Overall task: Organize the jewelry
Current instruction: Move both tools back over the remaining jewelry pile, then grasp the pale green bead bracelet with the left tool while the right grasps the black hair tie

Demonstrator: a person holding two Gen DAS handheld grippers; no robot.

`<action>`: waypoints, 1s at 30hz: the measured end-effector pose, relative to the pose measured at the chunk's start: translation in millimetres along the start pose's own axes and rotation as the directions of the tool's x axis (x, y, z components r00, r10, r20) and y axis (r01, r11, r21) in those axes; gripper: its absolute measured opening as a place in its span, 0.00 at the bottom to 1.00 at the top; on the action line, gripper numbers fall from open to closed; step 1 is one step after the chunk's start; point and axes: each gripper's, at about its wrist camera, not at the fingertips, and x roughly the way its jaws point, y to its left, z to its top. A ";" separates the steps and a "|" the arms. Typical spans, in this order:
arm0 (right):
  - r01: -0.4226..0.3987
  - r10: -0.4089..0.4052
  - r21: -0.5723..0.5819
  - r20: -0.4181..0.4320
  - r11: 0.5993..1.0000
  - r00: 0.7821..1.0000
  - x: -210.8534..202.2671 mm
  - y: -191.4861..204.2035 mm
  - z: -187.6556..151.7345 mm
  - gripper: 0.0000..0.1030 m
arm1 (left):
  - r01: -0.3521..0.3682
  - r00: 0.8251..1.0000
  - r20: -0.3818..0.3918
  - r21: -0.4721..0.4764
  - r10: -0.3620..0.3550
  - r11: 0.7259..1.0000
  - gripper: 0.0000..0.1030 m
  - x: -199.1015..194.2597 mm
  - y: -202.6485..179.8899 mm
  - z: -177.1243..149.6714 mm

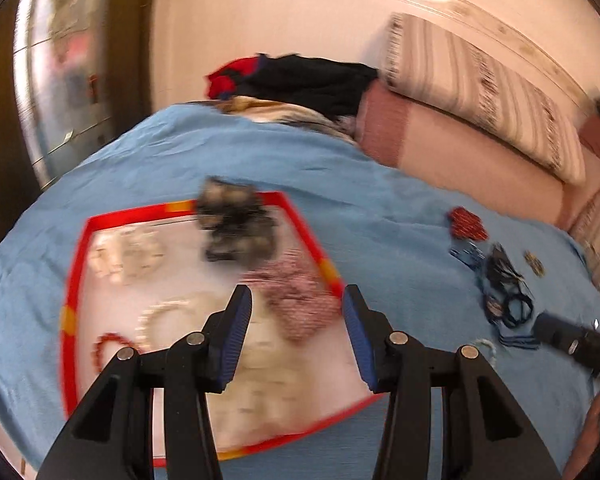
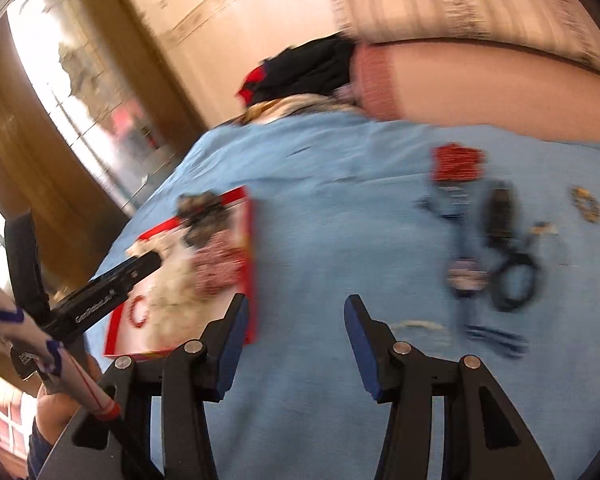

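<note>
A red-rimmed white tray (image 1: 74,280) lies on the blue bedspread (image 1: 380,208). It holds a black-and-gold beaded piece (image 1: 236,224), a pink beaded necklace (image 1: 296,292), a white pearl string (image 1: 168,312) and a red bead bracelet (image 1: 108,346). My left gripper (image 1: 296,300) hovers open over the tray's right part, with nothing between its pads. Loose jewelry lies to the right on the spread: a red piece (image 2: 456,162), dark blue and black necklaces (image 2: 512,276), a gold piece (image 2: 588,202) and a white bracelet (image 2: 420,326). My right gripper (image 2: 296,308) stands open and holds nothing, above bare spread between the tray (image 2: 252,240) and those pieces.
A heap of dark and red clothes (image 1: 300,80) lies at the bed's far end. Striped and pink pillows (image 1: 480,92) run along the right. A mirrored wardrobe door (image 1: 56,80) stands on the left. A person's patterned sleeve (image 2: 40,344) shows behind the left gripper (image 2: 140,268).
</note>
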 end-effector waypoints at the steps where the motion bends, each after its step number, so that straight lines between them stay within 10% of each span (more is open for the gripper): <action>1: 0.021 -0.021 0.018 0.015 1.000 1.000 -11.2 -18.2 -0.3 0.52 | 0.010 1.000 -0.005 0.021 -0.010 1.000 0.45 3.0 -11.8 -1.2; 11: 0.139 -0.152 0.279 0.025 0.950 0.988 -41.6 -167.4 -3.1 0.34 | 0.229 0.957 -0.199 0.061 -0.213 0.971 0.45 61.4 -105.6 -27.7; 18: 0.117 -0.106 0.261 -0.053 0.958 0.993 9.9 -178.1 4.8 0.29 | 0.249 0.937 -0.278 0.110 -0.211 0.962 0.46 85.6 -141.5 -47.1; 21: 0.143 -0.129 0.247 -0.071 0.958 0.989 19.8 -180.7 1.4 0.08 | 0.247 0.939 -0.281 0.142 -0.201 0.959 0.50 86.5 -147.2 -49.8; 30: 0.211 -0.217 0.235 0.000 0.949 0.976 -49.7 -181.9 -5.2 0.03 | 0.252 0.934 -0.323 0.295 -0.152 0.922 0.75 101.4 -184.7 -65.9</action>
